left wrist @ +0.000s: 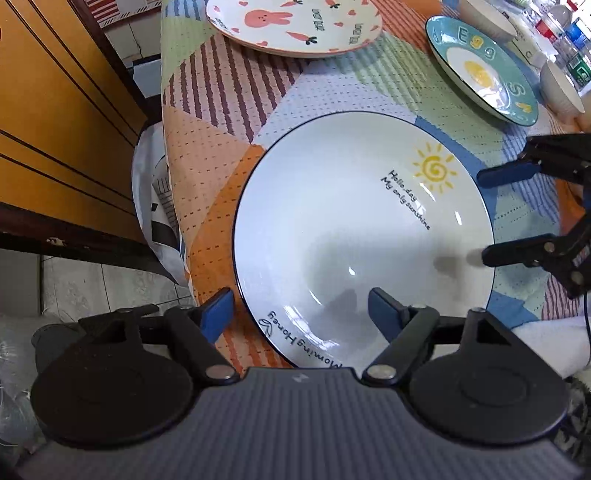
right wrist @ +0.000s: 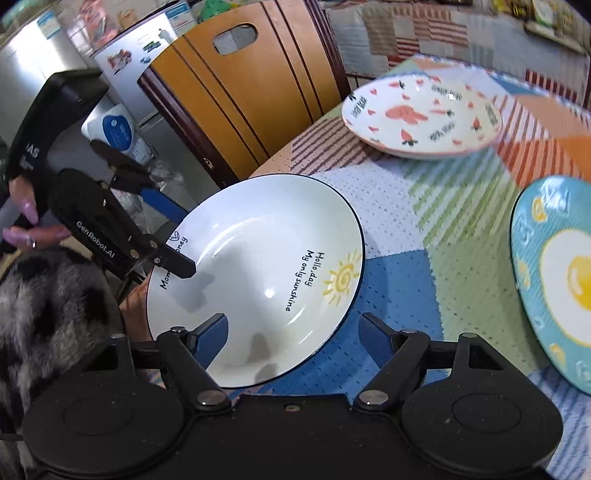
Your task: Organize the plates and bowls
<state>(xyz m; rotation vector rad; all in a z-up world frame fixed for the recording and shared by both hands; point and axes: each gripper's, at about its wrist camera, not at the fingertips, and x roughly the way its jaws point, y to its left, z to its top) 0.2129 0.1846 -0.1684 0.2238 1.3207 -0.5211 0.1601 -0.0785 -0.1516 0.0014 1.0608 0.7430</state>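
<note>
White sun plate (left wrist: 354,236): closest thing, flat on the patchwork tablecloth (left wrist: 207,155) right at the near table edge, so easy to reach from both sides
Left gripper (left wrist: 301,314): jaws apart around the near rim, nothing clamped, looks lined up to pinch the edge
Right gripper (right wrist: 291,332): also spread, straddling the opposite rim, holding nothing
Guess: two-sided lift so the plate stays level
Egg plate (left wrist: 480,70): further back on the right, probably a stacking spot
Bunny plate (left wrist: 291,26): far end
Bowls (left wrist: 561,88): behind the egg plate, untouched
</note>
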